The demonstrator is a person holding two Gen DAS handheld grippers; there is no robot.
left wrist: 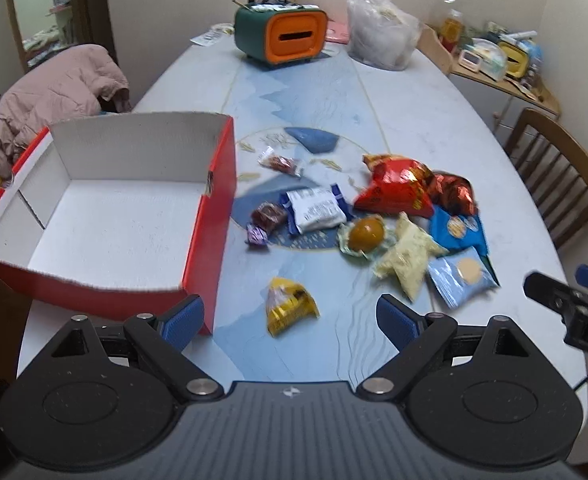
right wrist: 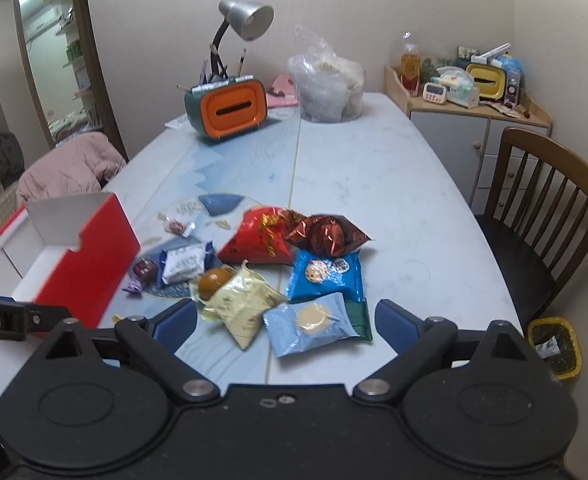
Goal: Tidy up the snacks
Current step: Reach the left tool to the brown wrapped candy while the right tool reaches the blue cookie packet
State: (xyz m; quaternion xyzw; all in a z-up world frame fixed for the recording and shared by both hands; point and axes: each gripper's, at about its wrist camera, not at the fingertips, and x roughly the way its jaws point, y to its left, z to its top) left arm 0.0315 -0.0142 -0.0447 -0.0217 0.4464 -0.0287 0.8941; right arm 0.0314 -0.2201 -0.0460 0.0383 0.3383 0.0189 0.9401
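Observation:
An empty red box [left wrist: 209,216] with a white inside stands at the table's left; it also shows in the right wrist view [right wrist: 89,256]. Snack packets lie in a loose pile right of it: a yellow packet [left wrist: 287,306], a white-blue packet [left wrist: 316,210], a red bag [left wrist: 398,188], a pale yellow packet [right wrist: 241,304], a light blue packet [right wrist: 314,322] and a blue cookie packet [right wrist: 328,274]. My left gripper [left wrist: 289,318] is open, just above the yellow packet. My right gripper [right wrist: 283,322] is open, over the pale yellow and light blue packets.
An orange-green desk organizer [right wrist: 229,112], a lamp [right wrist: 245,18] and a clear plastic bag [right wrist: 330,84] stand at the far end of the table. A wooden chair [right wrist: 546,208] is at the right, a pink jacket [left wrist: 57,96] on a chair at the left.

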